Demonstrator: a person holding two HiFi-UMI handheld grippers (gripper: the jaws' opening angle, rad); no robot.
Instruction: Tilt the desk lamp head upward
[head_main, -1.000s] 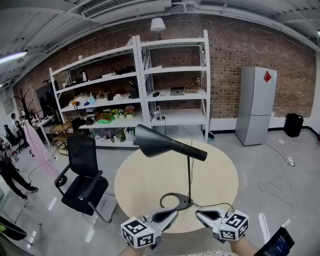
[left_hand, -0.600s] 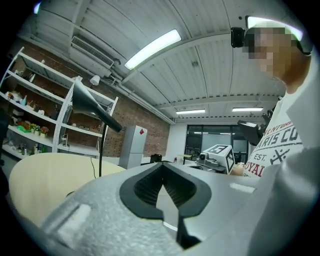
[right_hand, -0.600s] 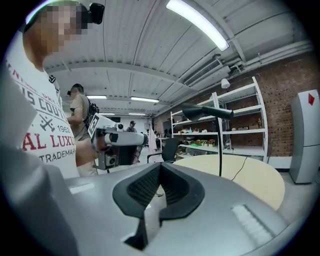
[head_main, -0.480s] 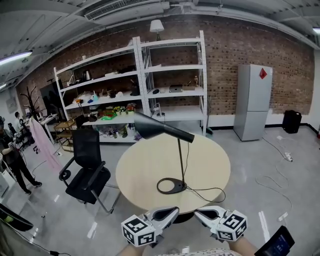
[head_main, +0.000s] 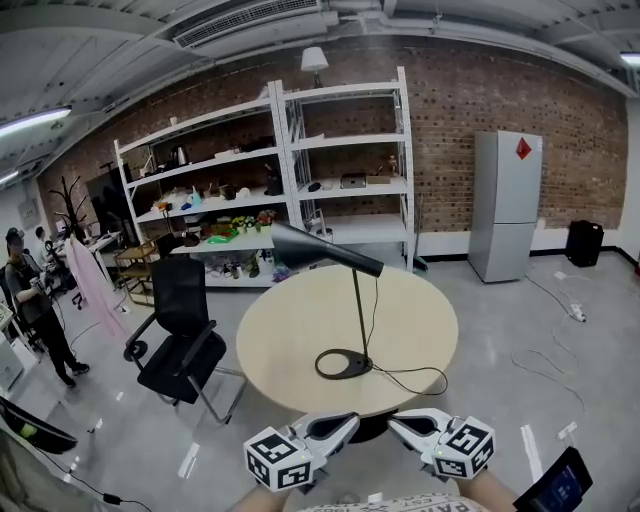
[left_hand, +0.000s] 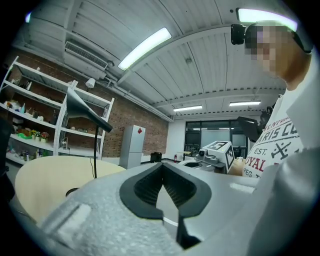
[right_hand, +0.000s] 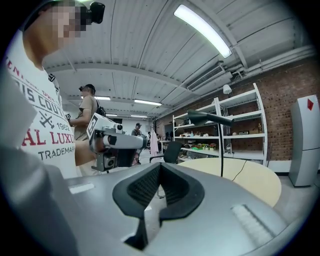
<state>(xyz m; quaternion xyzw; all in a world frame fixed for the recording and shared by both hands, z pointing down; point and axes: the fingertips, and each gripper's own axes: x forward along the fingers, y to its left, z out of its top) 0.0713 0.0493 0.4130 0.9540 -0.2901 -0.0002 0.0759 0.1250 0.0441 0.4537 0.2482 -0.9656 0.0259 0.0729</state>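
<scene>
In the head view, the black lamp head (head_main: 305, 250) hung above the middle of the round surface (head_main: 425, 335). Its thin stem (head_main: 357, 310) rose upright from a ring base (head_main: 343, 364) near the centre. The head's long axis ran from the wide shade end at centre left down to the narrow neck at centre right, so the shade end sat slightly higher. The left tongs (head_main: 340, 425) and right tongs (head_main: 405, 425) sat side by side at the bottom centre, short of the surface's near rim and well apart from the lamp. Their tips pointed inward toward each other.

In the left gripper view, the left tongs (left_hand: 161, 169) were pressed together with nothing between them. The lamp head (left_hand: 82, 107) showed small at the upper left, over the pale surface (left_hand: 35, 180), far beyond the tips.

In the right gripper view, the right tongs (right_hand: 159, 169) were likewise closed and empty. The lamp head (right_hand: 207, 118) lay at right of centre, above the surface (right_hand: 250, 177).

The head lay ahead of and above both pairs, about equally far from each. The left pair looked better lined up with the wide shade end, and the right with the neck and stem. Tilting the head upward would probably mean reaching forward and up to lift that shade end.
</scene>
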